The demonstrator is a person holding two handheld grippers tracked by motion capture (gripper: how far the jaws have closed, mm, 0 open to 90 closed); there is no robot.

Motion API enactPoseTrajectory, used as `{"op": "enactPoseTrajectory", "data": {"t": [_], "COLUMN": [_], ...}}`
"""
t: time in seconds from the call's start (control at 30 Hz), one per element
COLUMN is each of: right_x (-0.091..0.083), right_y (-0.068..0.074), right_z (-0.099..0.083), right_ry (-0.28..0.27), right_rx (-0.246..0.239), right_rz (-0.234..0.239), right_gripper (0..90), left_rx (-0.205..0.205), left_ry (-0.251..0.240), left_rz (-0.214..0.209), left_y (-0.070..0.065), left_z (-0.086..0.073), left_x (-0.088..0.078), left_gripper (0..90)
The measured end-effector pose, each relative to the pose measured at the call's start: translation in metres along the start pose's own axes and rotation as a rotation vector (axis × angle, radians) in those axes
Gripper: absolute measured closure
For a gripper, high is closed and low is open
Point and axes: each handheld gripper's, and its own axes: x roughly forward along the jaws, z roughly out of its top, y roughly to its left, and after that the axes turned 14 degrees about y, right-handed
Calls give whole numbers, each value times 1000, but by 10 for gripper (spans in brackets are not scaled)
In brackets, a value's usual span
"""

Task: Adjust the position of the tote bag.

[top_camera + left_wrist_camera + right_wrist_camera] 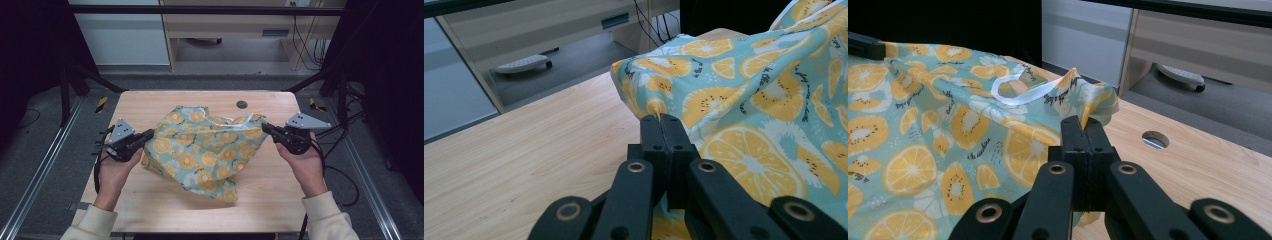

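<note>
A teal cloth [202, 150] printed with orange and kiwi slices lies rumpled across the middle of the wooden table [150, 107]. My left gripper [149, 134] is shut on the cloth's left edge, and in the left gripper view its jaws [662, 120] pinch the cloth [744, 100] tightly. At the cloth's right edge my right gripper [265, 127] is shut on the fabric. The right gripper view shows the closed gripper [1082, 125] holding the cloth [938, 130], with a white ribbon loop [1015, 92] sewn near that edge. The cloth hangs slightly raised between both grippers.
A round cable hole [242, 104] sits in the table behind the cloth, also visible as a hole [1155, 139] beside my right jaws. Black frame struts [75, 80] flank the table. A cabinet and cables [305, 40] stand beyond the far edge.
</note>
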Motion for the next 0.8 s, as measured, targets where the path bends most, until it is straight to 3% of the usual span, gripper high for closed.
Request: {"op": "enactPoseTrajectory", "data": {"t": [0.47,0.8], "right_x": [3,-9], "right_y": [0,13], "right_z": [-3,-12], "right_ry": [-8,-36], "right_rx": [16,9], "right_rz": [5,22], "right_gripper": [900,900], "left_rx": [-15,-15], "left_ry": [-7,-34], "left_rz": [-9,-11], "left_y": [-2,-5], "left_z": [-9,-18], "left_x": [0,-10], "left_gripper": [900,900]}}
